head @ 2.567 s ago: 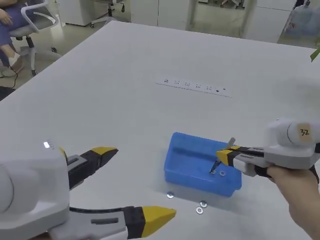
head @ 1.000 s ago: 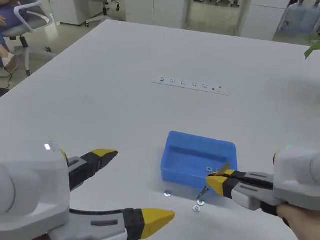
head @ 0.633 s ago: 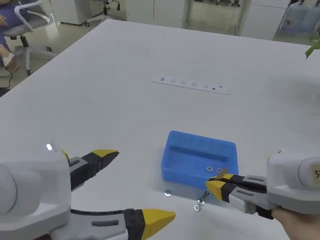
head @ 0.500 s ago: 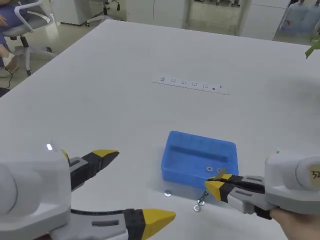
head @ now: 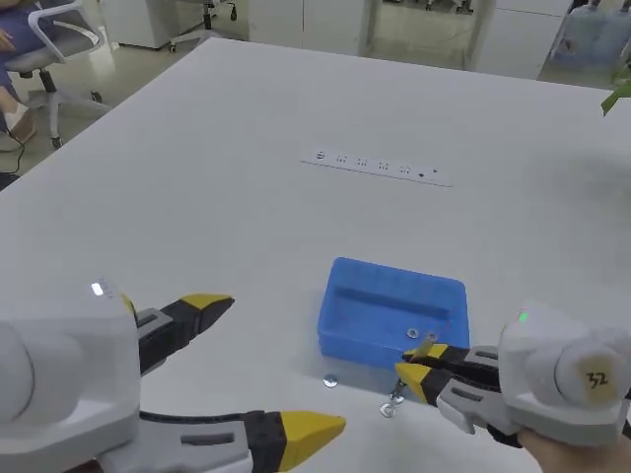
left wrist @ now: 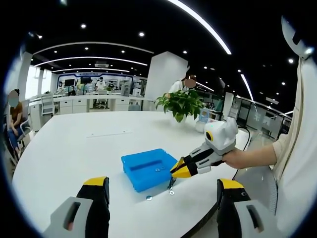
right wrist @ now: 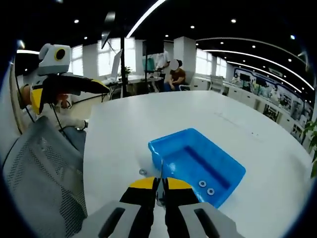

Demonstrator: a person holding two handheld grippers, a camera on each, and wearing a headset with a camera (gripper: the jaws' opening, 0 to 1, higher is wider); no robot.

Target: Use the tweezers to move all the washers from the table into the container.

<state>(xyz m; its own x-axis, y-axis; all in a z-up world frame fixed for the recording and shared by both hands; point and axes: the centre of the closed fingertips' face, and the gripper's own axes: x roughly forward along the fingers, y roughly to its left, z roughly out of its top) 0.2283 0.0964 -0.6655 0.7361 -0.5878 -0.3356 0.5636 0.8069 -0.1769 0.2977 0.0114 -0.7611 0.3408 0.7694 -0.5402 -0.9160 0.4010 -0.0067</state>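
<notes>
My right gripper [head: 409, 367], marked "32", clamps the tweezers [head: 397, 388], tips seemingly touching a washer [head: 387, 410]; my left gripper [head: 286, 363] gapes empty.

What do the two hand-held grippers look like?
Both have bulky white bodies and black jaws that taper to yellow tips. The left hand-held gripper has a white light on its body and a black cable running to one jaw. The right hand-held gripper bears a round label marked "32" and a green light.
</notes>
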